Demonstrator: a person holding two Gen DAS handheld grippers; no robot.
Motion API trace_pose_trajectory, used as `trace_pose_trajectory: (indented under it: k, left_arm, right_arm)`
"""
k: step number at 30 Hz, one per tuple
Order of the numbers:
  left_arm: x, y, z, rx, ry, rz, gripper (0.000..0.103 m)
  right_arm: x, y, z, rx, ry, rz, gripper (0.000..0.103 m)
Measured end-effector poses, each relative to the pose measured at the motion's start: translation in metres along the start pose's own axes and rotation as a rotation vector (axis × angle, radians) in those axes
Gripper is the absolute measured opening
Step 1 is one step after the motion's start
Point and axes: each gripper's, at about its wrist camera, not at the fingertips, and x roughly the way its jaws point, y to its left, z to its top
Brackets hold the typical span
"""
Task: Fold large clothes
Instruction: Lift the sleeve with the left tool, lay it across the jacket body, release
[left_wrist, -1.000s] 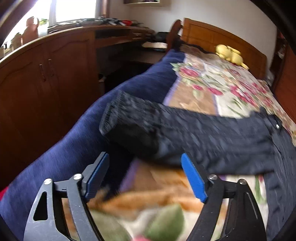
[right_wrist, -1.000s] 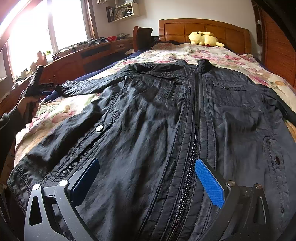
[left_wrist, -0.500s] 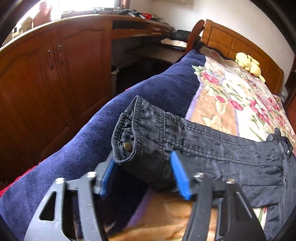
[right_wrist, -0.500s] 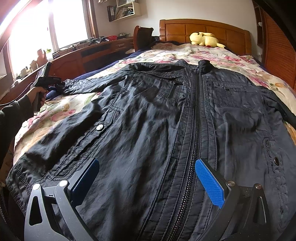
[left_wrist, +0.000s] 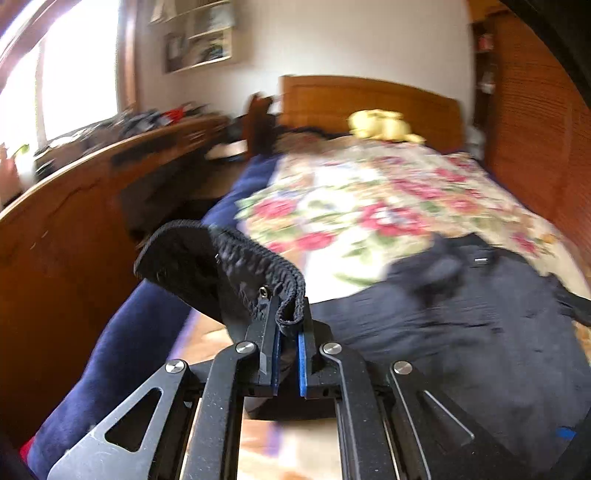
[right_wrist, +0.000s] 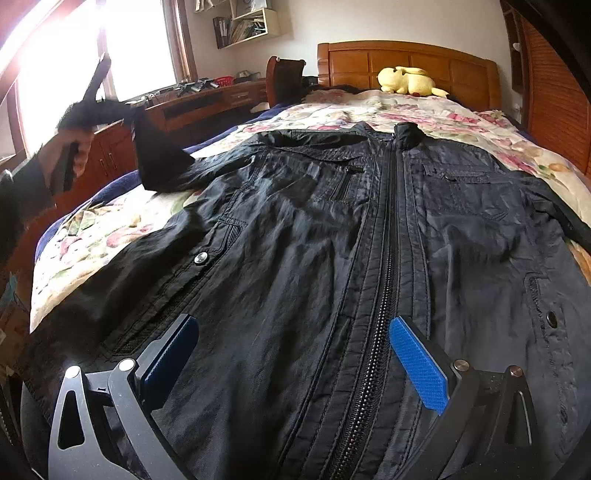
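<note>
Daylight floods in from the window (right_wrist: 136, 44), up and to the left of the right gripper (right_wrist: 291, 365), and blows out to pure white there, with a flare washing over the frame's upper left corner. The dark jacket (right_wrist: 314, 240) ahead of the right gripper is sharp, its wrinkles picking up a soft sheen. The left wrist view is smeared with motion blur: the floral bedspread (left_wrist: 369, 206) and headboard (left_wrist: 369, 99) ahead of the left gripper (left_wrist: 287, 325) are streaked, while the gripper itself stays crisp. Both views bow strongly at the edges, with black vignetting in the corners.
</note>
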Motion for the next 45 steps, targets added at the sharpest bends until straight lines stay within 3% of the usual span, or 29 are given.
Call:
trace_pose_trajectory:
  k: [9, 15, 19, 23, 26, 33, 37, 45]
  left_arm:
    - [-0.034, -0.126, 0.004, 0.135, 0.009, -0.205, 0.008]
    - [-0.041, -0.172, -0.033, 0.196, 0.071, -0.233, 0.008]
    - [-0.05, -0.178, -0.07, 0.182, 0.089, -0.232, 0.012]
    - [-0.066, -0.168, -0.105, 0.165, 0.101, -0.243, 0.028]
    - [-0.075, -0.159, -0.118, 0.16, 0.103, -0.244, 0.034]
    - [-0.103, -0.13, -0.146, 0.132, 0.111, -0.212, 0.037]
    - [-0.116, -0.117, -0.16, 0.123, 0.099, -0.19, 0.054]
    - [-0.136, -0.099, -0.188, 0.097, 0.093, -0.164, 0.061]
  right_arm:
    - [-0.002, 0.002, -0.001, 0.001, -0.021, -0.01, 0.103]
    - [-0.003, 0.002, -0.001, 0.002, -0.027, -0.008, 0.103]
    - [-0.004, 0.001, -0.002, 0.003, -0.038, -0.007, 0.103]
    - [-0.005, 0.001, -0.003, 0.005, -0.04, -0.012, 0.103]
    - [-0.005, 0.002, -0.003, 0.004, -0.039, -0.017, 0.103]
    - [-0.004, 0.003, -0.002, -0.001, -0.037, -0.028, 0.103]
    - [-0.004, 0.003, -0.002, -0.002, -0.037, -0.029, 0.103]
    - [-0.005, 0.003, -0.002, -0.011, -0.037, -0.034, 0.103]
